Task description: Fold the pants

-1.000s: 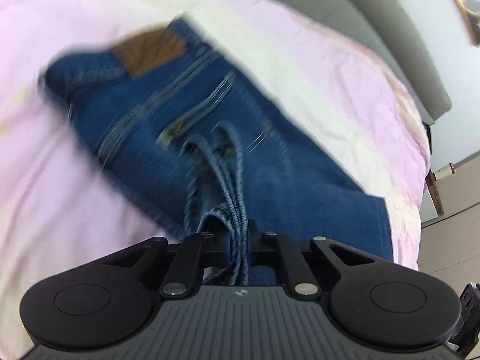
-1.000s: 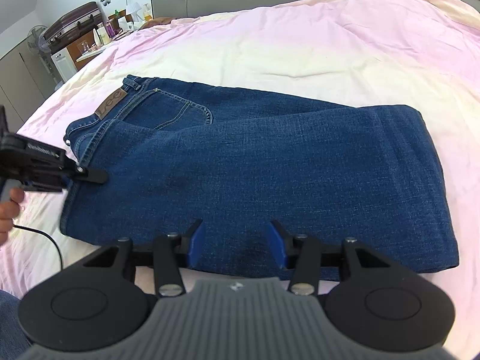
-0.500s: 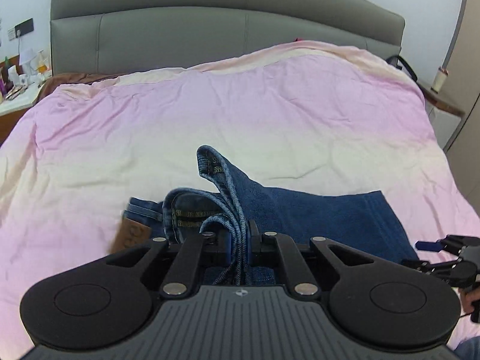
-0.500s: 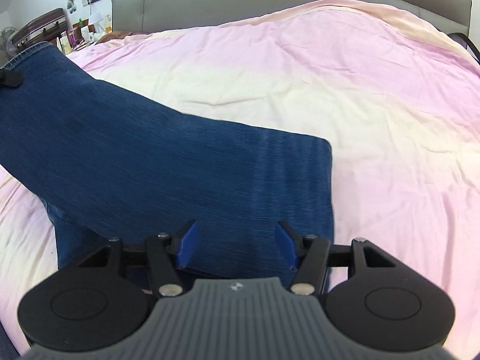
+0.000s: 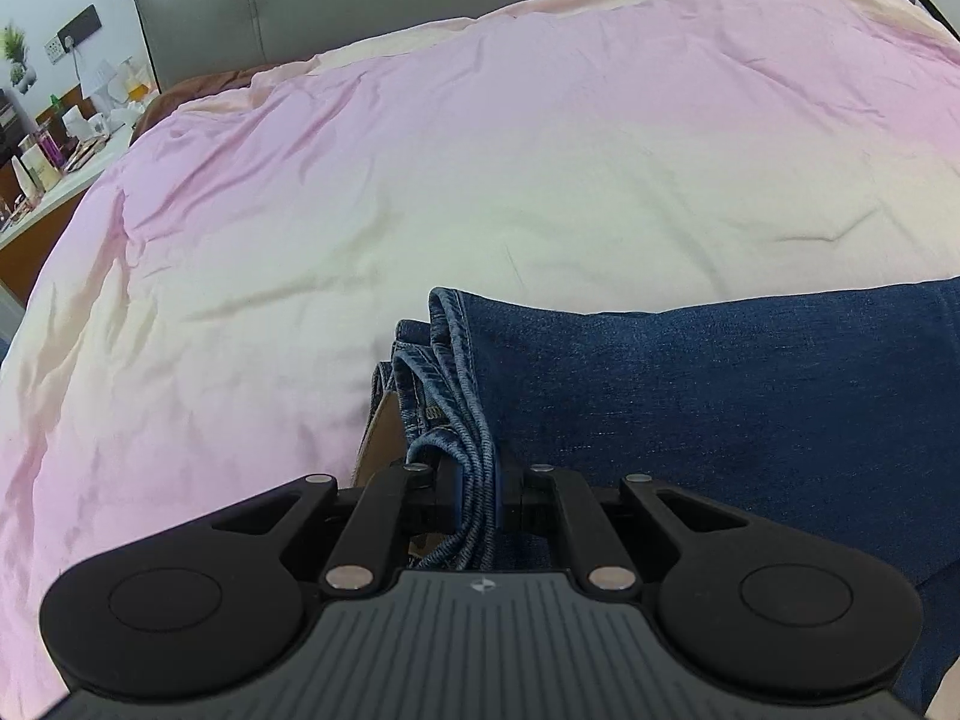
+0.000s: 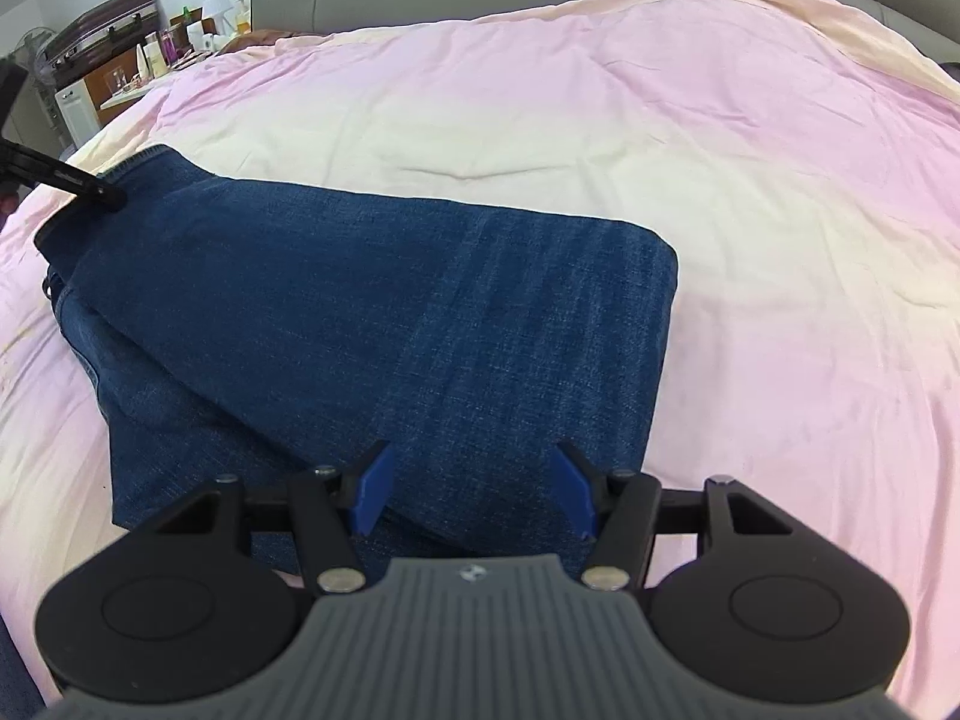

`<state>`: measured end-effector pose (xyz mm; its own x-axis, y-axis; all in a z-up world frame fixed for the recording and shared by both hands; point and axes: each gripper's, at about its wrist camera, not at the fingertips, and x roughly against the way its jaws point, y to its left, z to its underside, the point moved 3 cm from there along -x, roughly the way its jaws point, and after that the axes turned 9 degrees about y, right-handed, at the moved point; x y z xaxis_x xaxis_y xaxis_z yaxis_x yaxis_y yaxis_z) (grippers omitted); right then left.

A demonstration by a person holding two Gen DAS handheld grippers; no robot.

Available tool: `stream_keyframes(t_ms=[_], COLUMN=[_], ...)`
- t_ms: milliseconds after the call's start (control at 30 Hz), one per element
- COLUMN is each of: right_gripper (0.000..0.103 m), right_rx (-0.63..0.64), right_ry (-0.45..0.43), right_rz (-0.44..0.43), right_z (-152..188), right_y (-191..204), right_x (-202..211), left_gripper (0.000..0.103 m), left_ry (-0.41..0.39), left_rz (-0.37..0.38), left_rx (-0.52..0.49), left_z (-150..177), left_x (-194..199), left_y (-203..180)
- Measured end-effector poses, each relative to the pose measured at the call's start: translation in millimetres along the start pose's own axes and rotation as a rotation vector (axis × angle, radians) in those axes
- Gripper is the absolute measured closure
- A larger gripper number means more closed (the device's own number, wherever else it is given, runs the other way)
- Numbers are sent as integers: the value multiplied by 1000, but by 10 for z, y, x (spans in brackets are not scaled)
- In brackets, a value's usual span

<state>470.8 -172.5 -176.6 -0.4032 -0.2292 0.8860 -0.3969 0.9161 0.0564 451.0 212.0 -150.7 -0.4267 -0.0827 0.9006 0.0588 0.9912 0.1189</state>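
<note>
Dark blue jeans (image 6: pixel 360 312) lie folded on the pink and cream bedsheet (image 6: pixel 660 120), the top layer laid across the lower one. My left gripper (image 5: pixel 477 480) is shut on a bunch of stitched denim edges at the fold's left end, beside the brown leather patch (image 5: pixel 375 432). In the right wrist view one of its black fingers (image 6: pixel 96 192) rests at the jeans' far left corner. My right gripper (image 6: pixel 474 492) stands open just above the near edge of the jeans, its blue pads apart and pressing on nothing.
A grey padded headboard (image 5: pixel 300 6) runs along the far side of the bed. A bedside counter (image 5: pixel 54 150) with bottles and cups stands at the left, with a suitcase (image 6: pixel 108 24) behind it. Bare sheet stretches beyond and right of the jeans.
My left gripper carried the held end up and over, and a layer of denim now lies folded across the jeans. My right gripper's jaws stand wider than a second ago.
</note>
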Motion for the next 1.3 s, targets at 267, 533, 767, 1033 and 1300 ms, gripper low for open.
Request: stream_keyframes(t_ms=[267,533,767,1033,1300], right_gripper=[48,70,76,92,85], right_rx=[-52,-174,-226,-325,-149], right_ry=[-9,-35,-61,72,27], right_rz=[-42,-39,33,73,140], right_z=[28,-131,-780,-812,-717], right_y=[-127,-365,-617,-995,-615], right_x=[35,-6,-398,-1047,-602], left_gripper=[93,87,78,74,61], left_ry=[-53,-37,-30,-40,-24], left_rz=[-36,-46,53,101,325], left_rx=[-83,6,116,137,331], left_z=[2,53,96,122,91], left_x=[88,-332,-387,-379,-295], left_y=[43,95,314,405,732])
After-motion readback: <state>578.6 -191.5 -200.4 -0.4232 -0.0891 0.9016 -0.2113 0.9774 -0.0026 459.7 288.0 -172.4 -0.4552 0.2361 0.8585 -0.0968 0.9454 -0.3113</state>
